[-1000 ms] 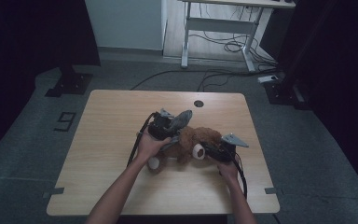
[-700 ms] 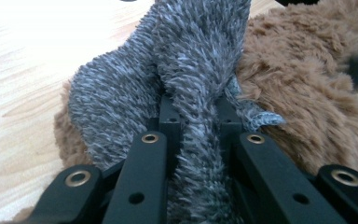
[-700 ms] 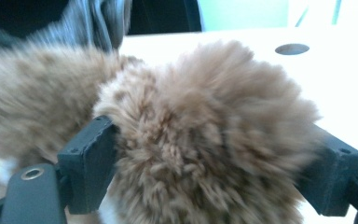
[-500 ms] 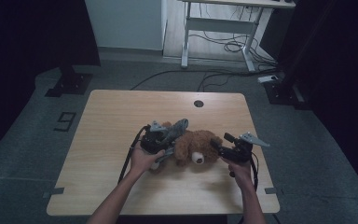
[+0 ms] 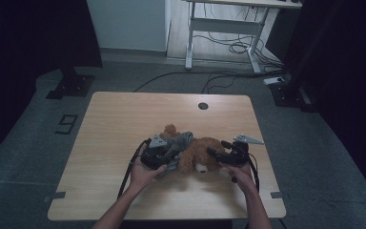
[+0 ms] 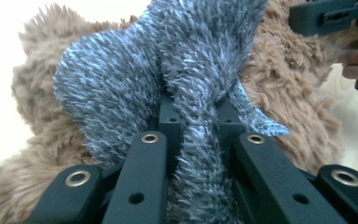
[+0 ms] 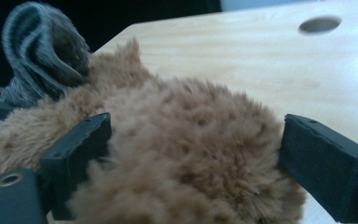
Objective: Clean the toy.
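Observation:
A brown plush bear (image 5: 205, 153) lies near the middle of the wooden table (image 5: 124, 119), with a grey fuzzy knit piece (image 5: 180, 140) over its left side. My left gripper (image 5: 167, 155) is shut on that grey knit (image 6: 121, 79), which bunches between its jaws (image 6: 198, 116) against the bear's fur (image 6: 289, 98). My right gripper (image 5: 213, 152) comes in from the right. Its jaws (image 7: 200, 140) have just been opening and stand wide on either side of the bear's head (image 7: 182, 158), no longer squeezing it. The grey knit (image 7: 42, 51) rises behind the bear.
A round cable hole (image 5: 203, 105) sits at the table's far edge, also seen as the hole (image 7: 319, 24). Beyond the table stand a white desk frame (image 5: 219, 26) and loose floor cables (image 5: 228, 47). Bare wood lies left of the bear.
The left gripper has drawn the grey knit toward the near edge and leftward. The right gripper's jaws have spread apart around the bear's head.

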The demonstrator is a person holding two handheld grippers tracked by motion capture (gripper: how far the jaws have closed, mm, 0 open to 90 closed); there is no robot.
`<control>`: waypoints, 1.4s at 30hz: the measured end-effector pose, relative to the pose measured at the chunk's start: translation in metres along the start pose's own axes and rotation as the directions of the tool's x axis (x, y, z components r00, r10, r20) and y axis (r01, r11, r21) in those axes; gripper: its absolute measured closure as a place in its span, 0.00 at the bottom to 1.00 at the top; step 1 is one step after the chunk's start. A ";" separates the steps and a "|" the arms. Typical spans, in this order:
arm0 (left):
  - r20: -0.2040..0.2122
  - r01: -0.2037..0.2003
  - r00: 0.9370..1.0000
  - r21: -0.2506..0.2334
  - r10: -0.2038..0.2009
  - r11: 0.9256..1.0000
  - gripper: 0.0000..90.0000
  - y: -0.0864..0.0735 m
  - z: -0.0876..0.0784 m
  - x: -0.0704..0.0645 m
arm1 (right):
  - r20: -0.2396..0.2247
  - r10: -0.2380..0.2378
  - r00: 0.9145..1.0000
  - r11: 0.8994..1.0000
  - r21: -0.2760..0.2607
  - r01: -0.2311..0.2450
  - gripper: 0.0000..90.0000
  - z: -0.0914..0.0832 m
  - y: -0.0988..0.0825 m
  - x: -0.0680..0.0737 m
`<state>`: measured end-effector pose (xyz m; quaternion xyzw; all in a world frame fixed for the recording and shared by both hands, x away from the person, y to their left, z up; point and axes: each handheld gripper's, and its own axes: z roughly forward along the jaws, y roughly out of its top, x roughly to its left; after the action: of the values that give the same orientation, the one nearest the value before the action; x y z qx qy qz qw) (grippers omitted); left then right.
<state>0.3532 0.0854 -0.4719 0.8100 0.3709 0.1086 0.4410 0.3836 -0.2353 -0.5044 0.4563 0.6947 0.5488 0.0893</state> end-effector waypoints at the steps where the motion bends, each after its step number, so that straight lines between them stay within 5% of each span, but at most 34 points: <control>1: 0.008 0.001 1.000 -0.001 -0.001 1.000 0.87 -0.003 -0.002 -0.001 | -0.008 -0.004 1.000 1.000 0.012 0.004 0.09 0.000 -0.003 0.001; 8: 0.019 0.005 1.000 -0.007 -0.005 1.000 0.86 -0.016 -0.011 -0.006 | 0.004 -0.035 0.999 0.992 0.120 0.035 0.07 -0.001 -0.022 0.010; 19: 0.040 0.044 0.998 -0.006 -0.044 0.999 0.86 -0.040 -0.008 -0.004 | 0.016 -0.043 0.999 0.999 0.023 0.043 0.40 0.000 -0.039 0.014; 24: 0.007 0.041 0.999 0.002 -0.041 0.999 0.86 -0.022 0.004 0.003 | 0.078 -0.066 0.995 0.997 -0.027 0.068 0.49 0.008 -0.033 0.011; 26: -0.022 0.043 0.999 0.007 -0.042 0.999 0.86 -0.013 0.012 0.008 | 0.126 -0.100 0.987 0.993 -0.047 0.107 0.51 0.015 -0.028 0.009; 29: -0.016 0.079 0.997 0.009 -0.079 0.997 0.86 -0.004 0.017 0.017 | 0.148 -0.088 0.985 0.993 -0.066 0.099 0.51 0.022 -0.025 0.004; 31: 0.003 0.090 0.996 -0.003 -0.090 0.996 0.86 0.002 0.011 0.017 | 0.140 -0.088 0.986 0.993 -0.068 0.098 0.51 0.022 -0.025 0.002; 37: -0.014 0.026 1.000 -0.108 -0.028 0.994 0.86 0.041 -0.014 0.004 | 0.101 -0.125 0.987 0.988 -0.074 0.133 0.50 0.013 -0.030 0.003; 42: 0.008 -0.029 1.000 -0.051 0.030 0.998 0.86 0.074 0.013 -0.017 | 0.091 -0.164 0.982 0.981 -0.087 0.172 0.50 0.009 -0.034 0.006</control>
<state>0.3846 0.0404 -0.4185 0.8044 0.3540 0.1210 0.4615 0.3675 -0.2246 -0.5344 0.4139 0.6996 0.5521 0.1856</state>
